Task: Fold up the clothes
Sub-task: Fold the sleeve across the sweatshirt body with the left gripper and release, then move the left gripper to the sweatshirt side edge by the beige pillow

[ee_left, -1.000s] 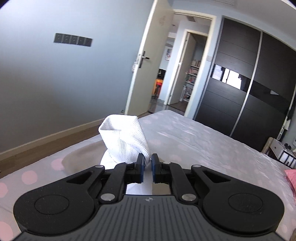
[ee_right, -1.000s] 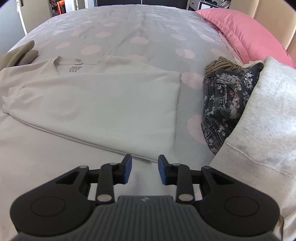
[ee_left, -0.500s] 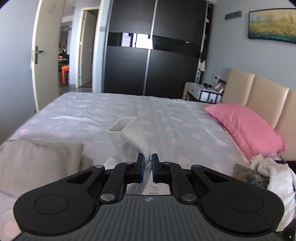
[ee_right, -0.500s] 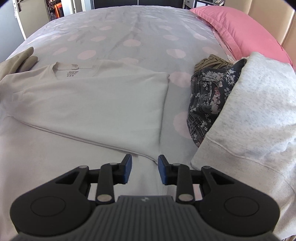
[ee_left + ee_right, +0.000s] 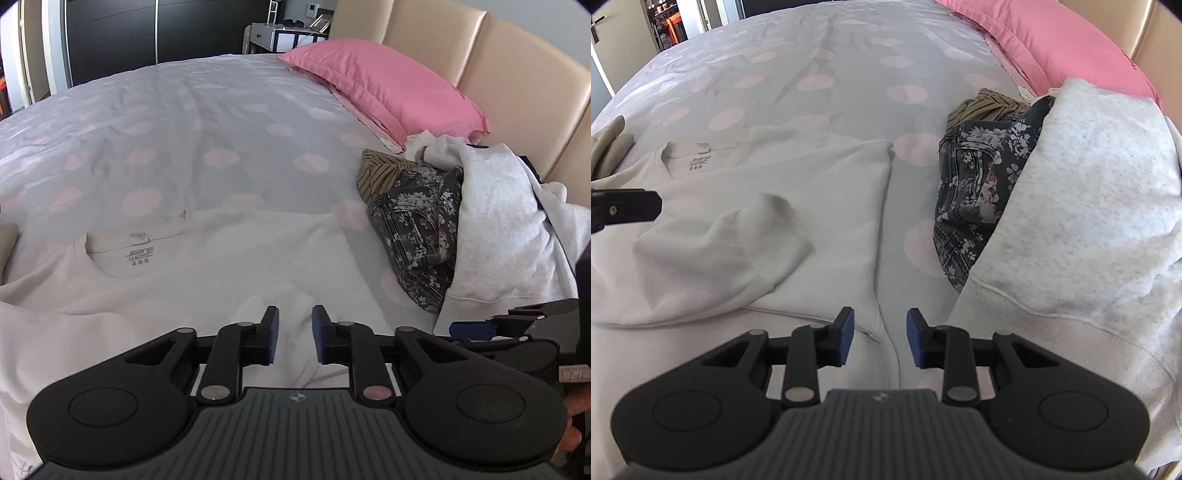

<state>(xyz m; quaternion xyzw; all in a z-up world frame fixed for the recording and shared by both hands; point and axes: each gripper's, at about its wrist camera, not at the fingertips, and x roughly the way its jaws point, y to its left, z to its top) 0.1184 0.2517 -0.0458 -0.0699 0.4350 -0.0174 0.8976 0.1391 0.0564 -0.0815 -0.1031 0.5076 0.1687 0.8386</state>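
The white sweatshirt (image 5: 820,177) lies flat on the dotted bed (image 5: 820,66), collar toward the upper left of the right wrist view, one sleeve (image 5: 713,243) folded across its chest at centre left. The left gripper (image 5: 294,334) is opening, its pads just clear of the cuff bunched low in its view; nothing is pinched. The right gripper (image 5: 880,341) hovers half open and empty over the sweatshirt's right side edge, bottom centre.

Judged from here, the sleeve sits rumpled rather than flat, so a later fold may trap that lump. The pile at right, a floral garment (image 5: 975,184) under a grey sweatshirt (image 5: 1089,192), lies near that edge; a wide sweep could snag it.
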